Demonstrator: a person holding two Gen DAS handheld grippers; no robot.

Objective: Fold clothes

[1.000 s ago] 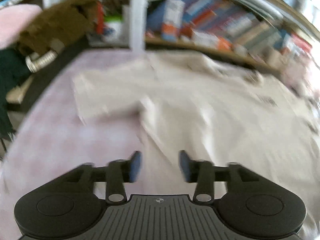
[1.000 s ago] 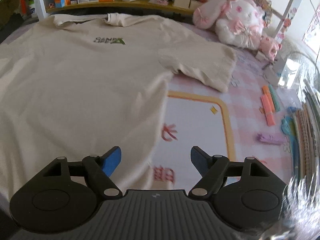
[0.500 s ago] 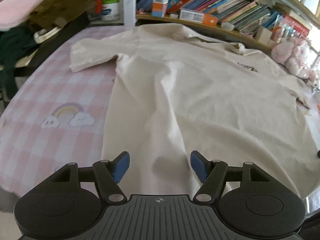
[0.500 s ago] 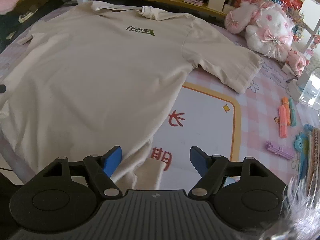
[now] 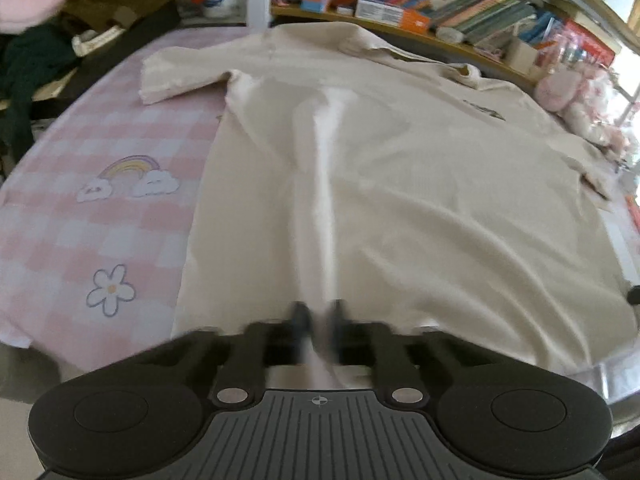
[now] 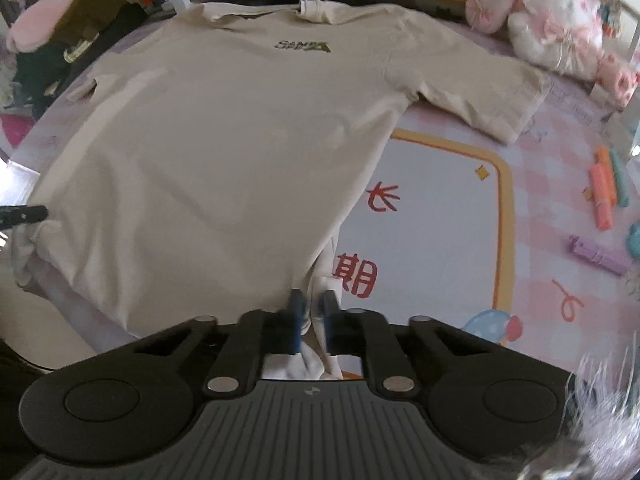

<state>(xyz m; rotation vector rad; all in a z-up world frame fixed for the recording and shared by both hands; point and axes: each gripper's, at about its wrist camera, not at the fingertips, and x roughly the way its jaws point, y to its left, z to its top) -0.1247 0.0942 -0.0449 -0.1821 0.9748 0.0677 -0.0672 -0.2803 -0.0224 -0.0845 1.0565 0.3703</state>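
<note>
Beige cotton T-shirt (image 6: 224,152) lies flat, chest print up, on the pink checked mat (image 5: 80,240); the left gripper (image 5: 318,320) has just closed and pinches the bottom hem left of centre. The right gripper (image 6: 308,308) has also just closed, pinching the hem's right corner. Risk: both bites look shallow, so fabric may slip out on lifting and skew the fold.

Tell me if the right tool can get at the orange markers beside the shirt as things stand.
Probably not yet. The right tool is shut on the hem of the beige T-shirt, so it is occupied. The orange markers lie in the open on the pink mat, with nothing covering them, but it would have to let go first.
</note>
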